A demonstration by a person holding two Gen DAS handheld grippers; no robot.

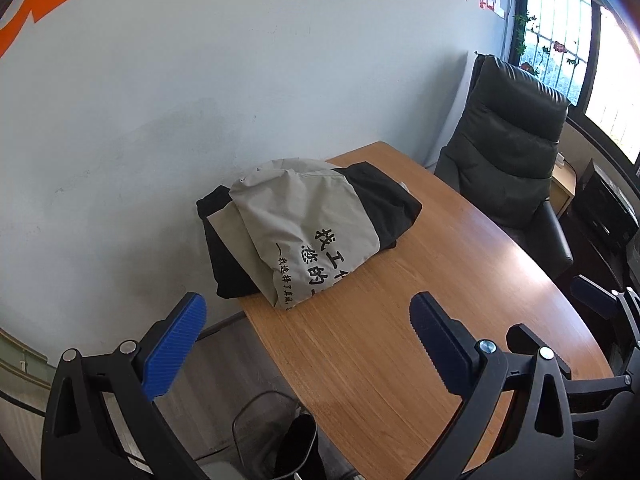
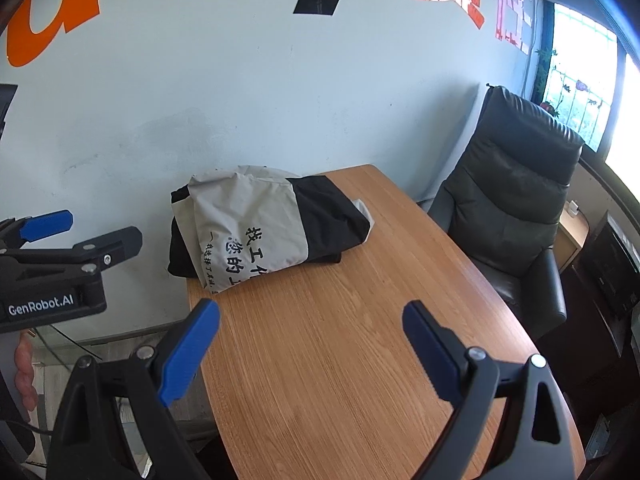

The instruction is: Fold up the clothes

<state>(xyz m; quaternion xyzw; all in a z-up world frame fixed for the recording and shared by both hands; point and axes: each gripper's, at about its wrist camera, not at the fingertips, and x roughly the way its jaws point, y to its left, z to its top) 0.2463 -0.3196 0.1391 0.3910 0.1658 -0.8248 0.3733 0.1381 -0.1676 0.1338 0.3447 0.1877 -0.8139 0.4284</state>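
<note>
Folded grey-and-black jacket point(image 1: 304, 236) laid at far counter point(image 2: 340, 360) corner by wall. Left gripper point(image 1: 308, 336) and right gripper point(image 2: 310, 344) held above counter, jaws spread wide, nothing gripped.

My left gripper point(image 1: 308, 326) fills the bottom of its own view, its two blue-padded fingers point(image 1: 176, 344) spread wide with nothing between them. My right gripper point(image 2: 311, 332) sits the same way low in its view, blue fingers point(image 2: 190, 354) parted and empty. In the right view the left gripper also shows at the left edge, side-on, and part of my hand point(image 2: 25, 376) holding it peeks in at lower left. In the left view, the right gripper shows at the lower right edge.
</note>
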